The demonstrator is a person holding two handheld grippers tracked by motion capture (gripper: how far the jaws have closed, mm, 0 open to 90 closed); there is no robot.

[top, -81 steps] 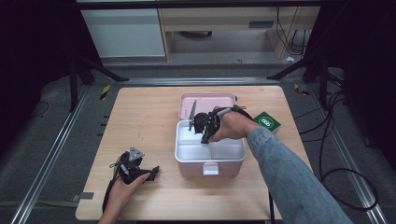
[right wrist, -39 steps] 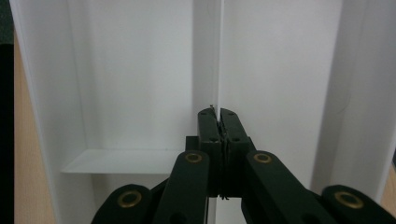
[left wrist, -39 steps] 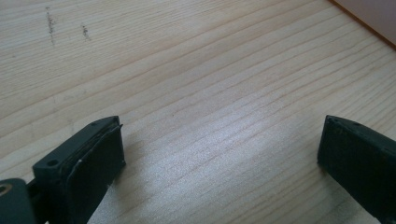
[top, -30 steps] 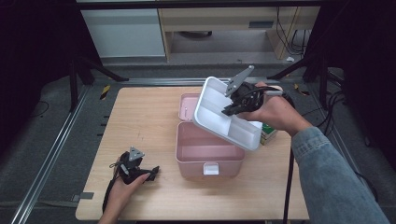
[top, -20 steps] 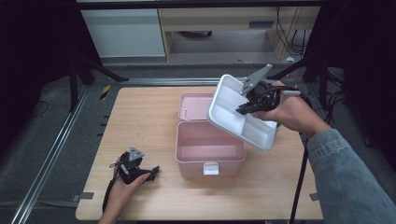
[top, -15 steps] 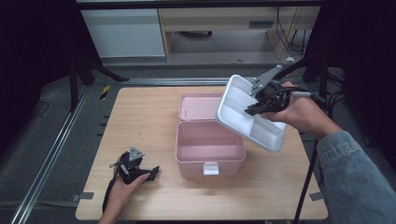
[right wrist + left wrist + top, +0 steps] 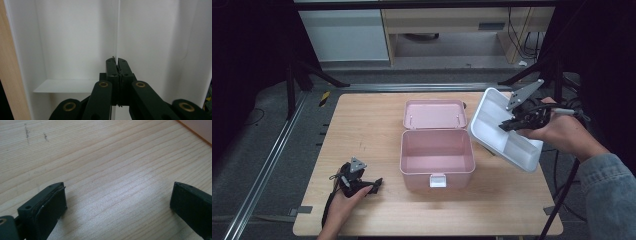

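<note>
An open pink box (image 7: pixel 437 155) stands mid-table, its lid (image 7: pixel 434 114) lying flat behind it, and it looks empty inside. My right gripper (image 7: pixel 508 125) holds the white compartment tray (image 7: pixel 499 145) tilted in the air over the table's right side. In the right gripper view the jaws (image 7: pixel 117 62) are shut on the tray's thin middle divider (image 7: pixel 118 30). My left gripper (image 7: pixel 373 184) rests on the wood at the front left, a hand on it. In the left gripper view its jaws (image 7: pixel 117 197) stand wide open over bare wood.
The wooden table (image 7: pixel 362 125) has free room left of the box. A metal rail (image 7: pixel 272 160) runs along the floor on the left. Black stand legs (image 7: pixel 532 75) rise behind the right corner, and a cabinet (image 7: pixel 347 35) stands beyond the far edge.
The right gripper lifted the white tray out of the pink box and carried it to the right, tilted. The left gripper stayed still.
</note>
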